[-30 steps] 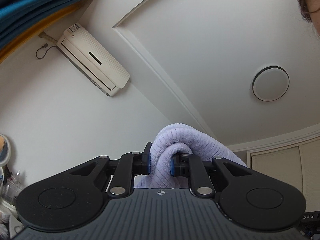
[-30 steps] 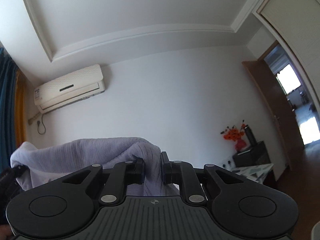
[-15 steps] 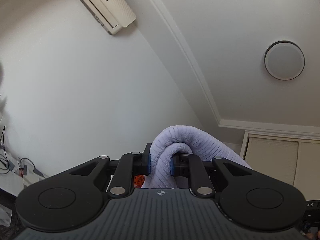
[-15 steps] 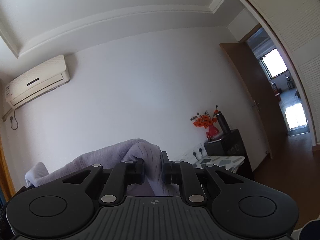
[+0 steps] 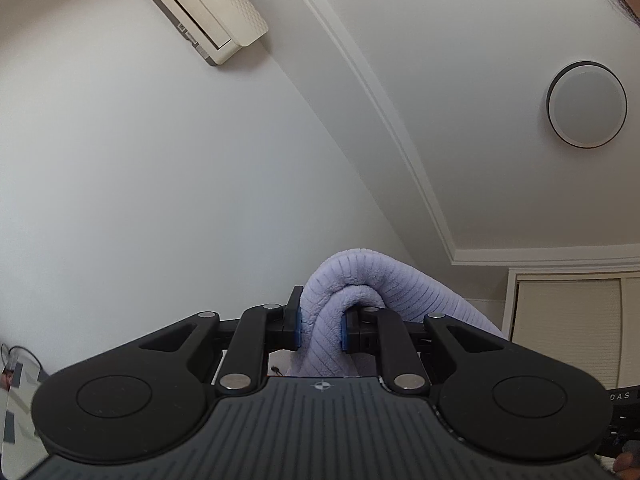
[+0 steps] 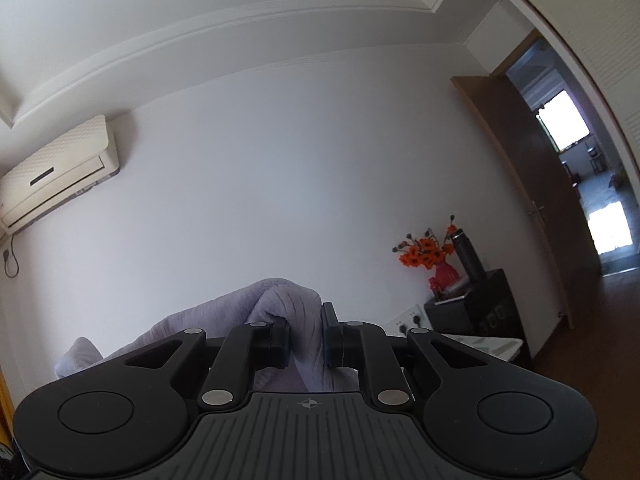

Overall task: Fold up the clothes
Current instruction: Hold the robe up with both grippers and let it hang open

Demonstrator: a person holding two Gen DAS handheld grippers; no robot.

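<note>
A lavender ribbed fleece garment (image 5: 360, 280) is held up in the air. My left gripper (image 5: 320, 328) is shut on a bunched edge of it, and the cloth drapes off to the right. My right gripper (image 6: 306, 340) is shut on another edge of the same garment (image 6: 288, 296), which stretches away to the left. Both grippers point upward at the wall and ceiling. The rest of the garment hangs below and is hidden.
An air conditioner (image 5: 200, 4) hangs high on the white wall. A round ceiling lamp (image 5: 586, 104) is at the right. A dark cabinet (image 6: 480, 312) with orange flowers (image 6: 424, 258) stands by an open wooden door (image 6: 532, 200). A wardrobe (image 5: 568, 320) is at the right.
Both grippers have tilted down from the ceiling toward the wall while keeping hold of the garment. The right view has swung to the right and now shows the cabinet lower and nearer.
</note>
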